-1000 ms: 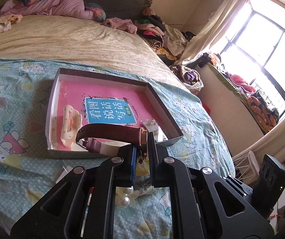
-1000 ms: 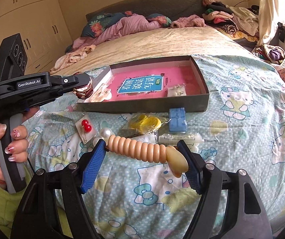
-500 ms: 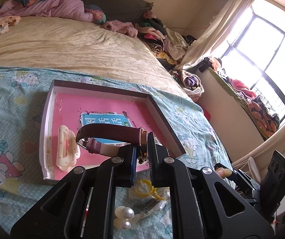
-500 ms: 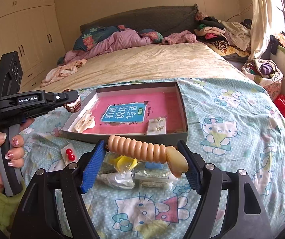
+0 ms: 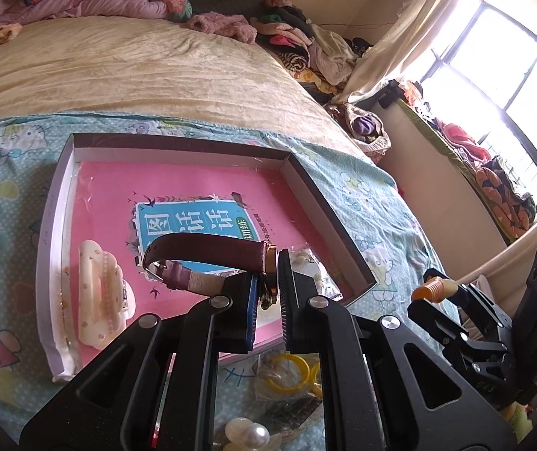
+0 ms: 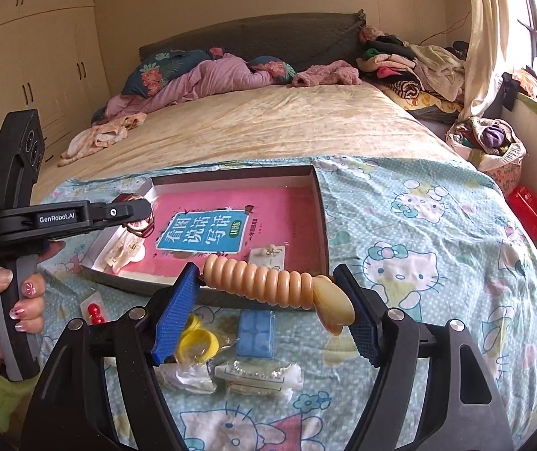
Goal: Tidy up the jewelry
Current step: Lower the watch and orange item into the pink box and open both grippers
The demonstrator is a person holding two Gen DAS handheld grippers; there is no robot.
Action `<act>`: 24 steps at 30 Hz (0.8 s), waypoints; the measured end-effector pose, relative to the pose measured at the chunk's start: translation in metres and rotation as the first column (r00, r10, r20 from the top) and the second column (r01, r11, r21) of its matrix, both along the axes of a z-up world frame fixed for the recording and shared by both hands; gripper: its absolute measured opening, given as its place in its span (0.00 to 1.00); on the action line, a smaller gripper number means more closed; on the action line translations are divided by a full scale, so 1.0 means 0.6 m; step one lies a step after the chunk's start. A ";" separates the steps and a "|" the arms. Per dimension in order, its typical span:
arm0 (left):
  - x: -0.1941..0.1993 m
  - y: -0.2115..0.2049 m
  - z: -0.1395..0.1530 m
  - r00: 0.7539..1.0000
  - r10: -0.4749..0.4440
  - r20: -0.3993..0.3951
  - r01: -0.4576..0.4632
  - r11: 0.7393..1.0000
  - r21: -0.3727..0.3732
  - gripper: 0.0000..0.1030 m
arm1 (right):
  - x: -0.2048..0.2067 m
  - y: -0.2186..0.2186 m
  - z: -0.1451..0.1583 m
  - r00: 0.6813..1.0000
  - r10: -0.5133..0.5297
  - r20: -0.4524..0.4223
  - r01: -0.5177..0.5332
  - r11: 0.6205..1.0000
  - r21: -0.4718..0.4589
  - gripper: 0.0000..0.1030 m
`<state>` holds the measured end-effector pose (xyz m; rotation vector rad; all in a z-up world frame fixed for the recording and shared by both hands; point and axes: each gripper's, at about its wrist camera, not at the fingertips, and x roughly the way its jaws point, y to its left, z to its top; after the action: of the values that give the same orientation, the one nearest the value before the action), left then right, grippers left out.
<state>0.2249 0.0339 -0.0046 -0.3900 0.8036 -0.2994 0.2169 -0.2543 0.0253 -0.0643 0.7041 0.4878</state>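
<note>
box (image 5: 328, 203) holds clip (image 5: 99, 293), earrings (image 6: 268, 253)

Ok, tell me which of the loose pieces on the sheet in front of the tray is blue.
The small square blue box, lying flat between the yellow rings and the tray; the other loose pieces are yellow, red or clear-wrapped.

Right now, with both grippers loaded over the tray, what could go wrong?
The left gripper pinches the watch only at its case, so the strap dangles and could snag the hair clip. The right gripper holds the beaded bracelet by its ends; it might spring out short of the tray.
</note>
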 end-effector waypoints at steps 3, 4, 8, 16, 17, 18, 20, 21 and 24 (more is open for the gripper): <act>0.009 -0.002 -0.012 1.000 -0.007 -0.019 0.007 1.000 0.002 0.04 | 0.016 0.005 -0.007 1.000 0.005 0.007 -0.005 1.000 -0.018 0.70; 0.012 -0.003 -0.015 1.000 -0.010 -0.024 0.010 1.000 0.004 0.04 | 0.022 0.007 -0.009 1.000 0.006 0.007 -0.005 1.000 -0.022 0.70; 0.021 -0.005 -0.026 0.999 -0.015 -0.042 0.016 1.000 0.006 0.04 | 0.044 0.011 -0.020 1.000 0.004 0.000 -0.004 0.999 -0.034 0.70; 0.034 -0.002 -0.035 0.998 -0.010 -0.059 0.010 1.000 0.006 0.04 | 0.075 0.030 -0.045 0.999 0.020 -0.029 -0.022 0.997 -0.070 0.70; 0.035 -0.001 -0.036 0.998 -0.010 -0.062 0.010 1.000 0.005 0.04 | 0.078 0.033 -0.048 0.999 0.022 -0.032 -0.024 0.997 -0.076 0.70; 0.035 -0.001 -0.037 0.998 -0.008 -0.063 0.008 1.000 0.003 0.04 | 0.082 0.036 -0.051 0.999 0.024 -0.034 -0.027 0.997 -0.079 0.70; 0.037 0.001 -0.039 0.998 -0.003 -0.066 0.003 1.000 0.006 0.04 | 0.089 0.041 -0.057 0.999 0.030 -0.038 -0.033 0.995 -0.089 0.70; 0.037 0.002 -0.039 0.998 0.001 -0.066 -0.001 1.000 0.007 0.04 | 0.091 0.044 -0.060 0.999 0.032 -0.039 -0.036 0.995 -0.094 0.70; 0.037 0.004 -0.039 0.998 0.004 -0.067 -0.004 1.000 0.003 0.04 | 0.097 0.052 -0.070 0.998 0.042 -0.047 -0.048 0.993 -0.112 0.70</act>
<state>0.2471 0.0366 -0.0283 -0.4010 0.8690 -0.2827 0.2749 -0.2233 -0.0169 -0.1760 0.7752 0.4936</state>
